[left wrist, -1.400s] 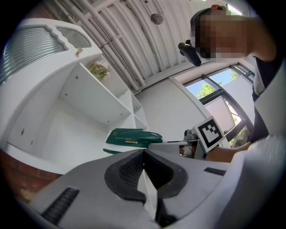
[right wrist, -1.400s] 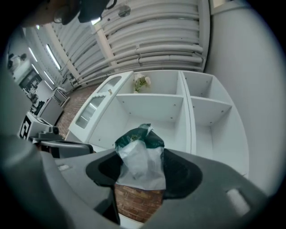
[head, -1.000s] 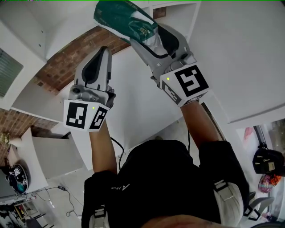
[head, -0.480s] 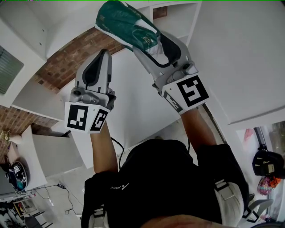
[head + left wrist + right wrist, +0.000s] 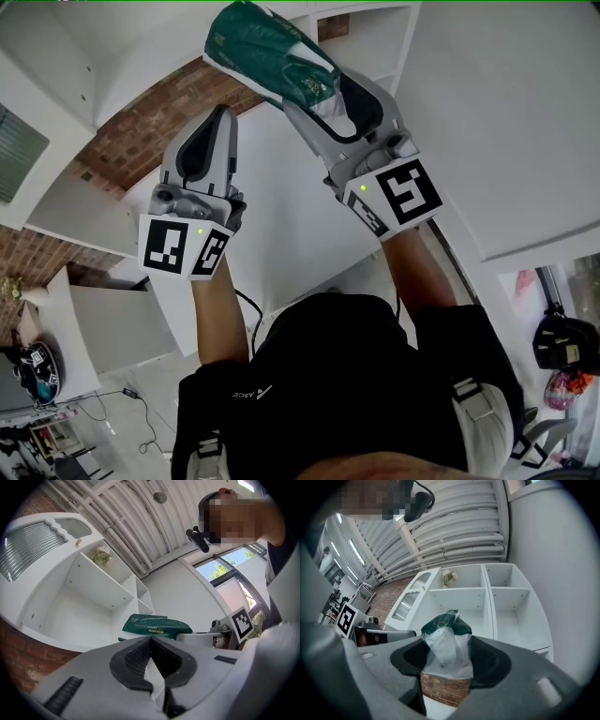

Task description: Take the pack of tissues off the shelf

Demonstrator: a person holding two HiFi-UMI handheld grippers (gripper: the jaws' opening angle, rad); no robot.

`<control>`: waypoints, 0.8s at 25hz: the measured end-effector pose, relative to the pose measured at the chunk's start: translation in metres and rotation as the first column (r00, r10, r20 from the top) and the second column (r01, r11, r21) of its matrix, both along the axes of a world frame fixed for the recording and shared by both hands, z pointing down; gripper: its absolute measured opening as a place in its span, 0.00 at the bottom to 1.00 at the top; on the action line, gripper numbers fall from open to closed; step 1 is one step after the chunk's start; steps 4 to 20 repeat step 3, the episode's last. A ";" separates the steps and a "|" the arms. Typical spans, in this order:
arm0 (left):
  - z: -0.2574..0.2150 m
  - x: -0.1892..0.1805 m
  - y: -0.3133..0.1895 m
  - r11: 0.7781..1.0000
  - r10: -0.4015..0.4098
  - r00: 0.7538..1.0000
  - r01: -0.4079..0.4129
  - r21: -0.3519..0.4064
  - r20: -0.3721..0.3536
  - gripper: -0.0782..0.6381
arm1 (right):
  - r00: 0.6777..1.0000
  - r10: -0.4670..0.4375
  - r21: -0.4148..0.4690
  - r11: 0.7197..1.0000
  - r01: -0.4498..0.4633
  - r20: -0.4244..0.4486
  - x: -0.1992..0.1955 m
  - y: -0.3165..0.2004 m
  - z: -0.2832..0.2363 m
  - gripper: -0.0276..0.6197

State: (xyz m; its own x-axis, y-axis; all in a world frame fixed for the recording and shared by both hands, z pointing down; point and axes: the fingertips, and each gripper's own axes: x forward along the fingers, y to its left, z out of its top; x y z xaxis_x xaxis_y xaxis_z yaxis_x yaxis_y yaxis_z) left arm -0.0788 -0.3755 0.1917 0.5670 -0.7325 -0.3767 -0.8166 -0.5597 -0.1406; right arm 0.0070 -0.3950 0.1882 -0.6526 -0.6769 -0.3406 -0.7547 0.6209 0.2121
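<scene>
The pack of tissues (image 5: 270, 49) is a green and white soft pack, held up in the air. My right gripper (image 5: 317, 92) is shut on its white end, and in the right gripper view the pack (image 5: 444, 641) fills the gap between the jaws. The pack is clear of the white shelf unit (image 5: 487, 603), which stands behind it. My left gripper (image 5: 221, 114) is raised to the left of the pack, shut with nothing in it. In the left gripper view its tips (image 5: 151, 638) meet, with the pack (image 5: 154, 624) just beyond them.
The shelf unit (image 5: 93, 585) has several open compartments. One upper compartment holds a small plant (image 5: 449, 577). A brick wall (image 5: 141, 131) runs below and beside the shelf. A white wall (image 5: 506, 103) stands at the right. The person's body (image 5: 347, 394) is below the grippers.
The right gripper has drawn back slightly toward the person, carrying the pack with it. The left gripper has barely shifted.
</scene>
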 end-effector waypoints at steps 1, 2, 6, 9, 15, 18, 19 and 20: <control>0.000 0.000 0.000 1.000 0.000 1.000 0.000 -0.001 0.000 0.11 | 1.000 0.000 0.000 1.000 0.000 0.000 0.000 0.000 0.000 0.43; 0.000 0.000 0.000 1.000 0.001 1.000 -0.001 -0.001 0.000 0.11 | 1.000 0.000 0.000 1.000 0.000 0.000 0.000 0.000 0.000 0.43; 0.000 0.000 0.000 1.000 0.001 1.000 -0.001 -0.002 0.001 0.11 | 1.000 0.001 0.000 1.000 -0.001 0.000 0.000 0.000 0.000 0.43; 0.000 0.000 0.000 1.000 0.001 1.000 -0.001 -0.002 0.001 0.11 | 1.000 0.001 0.000 1.000 -0.001 0.000 0.000 0.000 0.000 0.43; 0.000 0.000 0.000 1.000 0.001 1.000 -0.001 -0.002 0.001 0.11 | 1.000 0.001 0.000 1.000 -0.001 0.000 0.000 0.000 0.000 0.43; 0.000 0.000 0.000 1.000 0.001 1.000 -0.001 -0.002 0.001 0.11 | 1.000 0.001 0.000 1.000 -0.001 0.000 0.000 0.000 0.000 0.43; 0.000 0.000 0.000 1.000 0.001 1.000 -0.001 -0.002 0.001 0.11 | 1.000 0.001 0.000 1.000 -0.001 0.000 0.000 0.000 0.000 0.43; 0.000 0.000 0.000 1.000 0.001 1.000 -0.001 -0.002 0.001 0.11 | 1.000 0.001 0.000 1.000 -0.001 0.000 0.000 0.000 0.000 0.43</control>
